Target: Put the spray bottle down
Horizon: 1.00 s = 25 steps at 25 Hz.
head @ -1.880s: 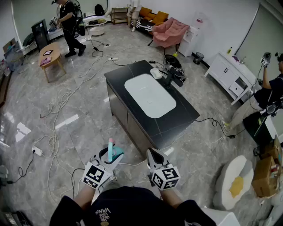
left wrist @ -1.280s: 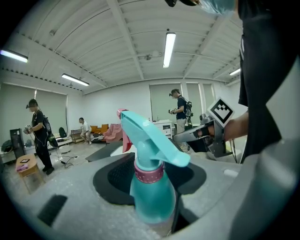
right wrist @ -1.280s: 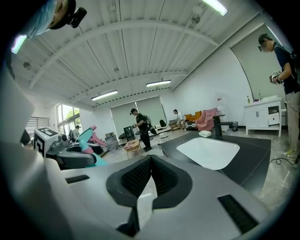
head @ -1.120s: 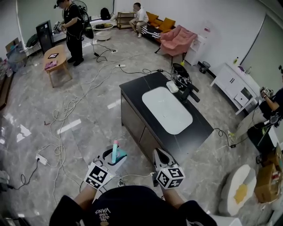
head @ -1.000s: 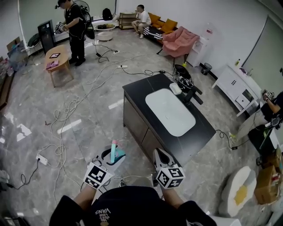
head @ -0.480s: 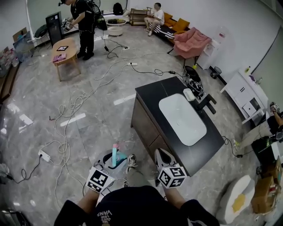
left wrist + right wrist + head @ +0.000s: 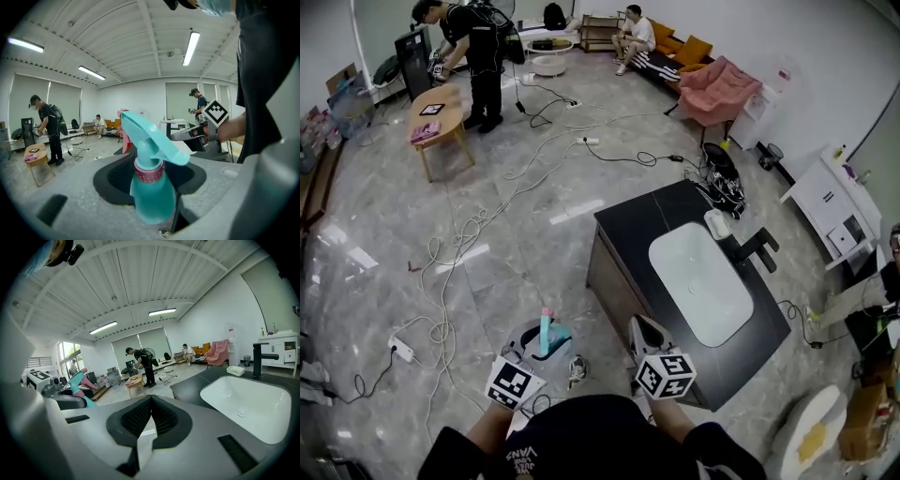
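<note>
Over the last two seconds the dark surface point(image 7: 628, 220) and its white basin point(image 7: 698, 286) have slid from 12 o'clock to about 2 o'clock in the head view and drawn close. The set-down spot is probably nearly within reach. The spray bottle point(image 7: 545, 330) stands upright, with the jaws of the left gripper point(image 7: 539, 345) clamped round its teal body. The right gripper point(image 7: 639, 328) has its jaws closed on nothing. The surface's long near edge runs just right of that gripper, with bare top before the basin. The floor at 12 o'clock is open, and cables point(image 7: 450, 272) trail at 10 o'clock.
</note>
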Tool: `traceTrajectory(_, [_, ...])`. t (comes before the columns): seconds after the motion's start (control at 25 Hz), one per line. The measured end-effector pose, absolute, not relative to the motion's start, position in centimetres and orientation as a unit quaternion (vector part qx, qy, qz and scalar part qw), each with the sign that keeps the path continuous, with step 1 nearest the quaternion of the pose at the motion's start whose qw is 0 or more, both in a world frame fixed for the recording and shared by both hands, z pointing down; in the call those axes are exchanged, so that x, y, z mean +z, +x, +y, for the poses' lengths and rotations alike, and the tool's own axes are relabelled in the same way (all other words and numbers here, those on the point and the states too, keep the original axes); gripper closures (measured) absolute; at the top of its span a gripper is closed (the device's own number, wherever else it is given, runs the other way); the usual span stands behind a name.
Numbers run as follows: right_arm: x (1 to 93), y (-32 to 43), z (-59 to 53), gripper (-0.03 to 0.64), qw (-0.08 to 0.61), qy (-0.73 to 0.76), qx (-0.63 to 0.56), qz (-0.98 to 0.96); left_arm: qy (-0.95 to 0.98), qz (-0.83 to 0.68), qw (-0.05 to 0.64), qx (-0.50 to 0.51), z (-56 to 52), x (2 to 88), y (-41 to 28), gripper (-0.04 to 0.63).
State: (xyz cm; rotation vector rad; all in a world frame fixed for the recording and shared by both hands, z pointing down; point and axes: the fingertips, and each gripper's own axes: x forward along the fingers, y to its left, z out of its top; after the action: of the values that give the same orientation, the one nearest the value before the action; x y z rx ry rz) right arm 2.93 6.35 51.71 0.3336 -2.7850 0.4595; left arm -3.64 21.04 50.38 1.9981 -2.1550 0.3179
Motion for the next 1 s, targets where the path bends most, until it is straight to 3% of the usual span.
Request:
traceTrajectory(0.48, [51.6, -4.6, -2.2, 0.614, 0.13, 0.159, 0.164, -0.965, 0.717, -0.681, 0.073, 0.133, 11.3, 50.0, -11.9, 0.388])
traceTrajectory(1.0, [51.1, -9.5, -9.4, 0.614, 0.102, 0.325, 0.188, -0.921, 0.824, -0.545, 0.046, 0.146, 0.3, 49.6, -21.4, 0.388])
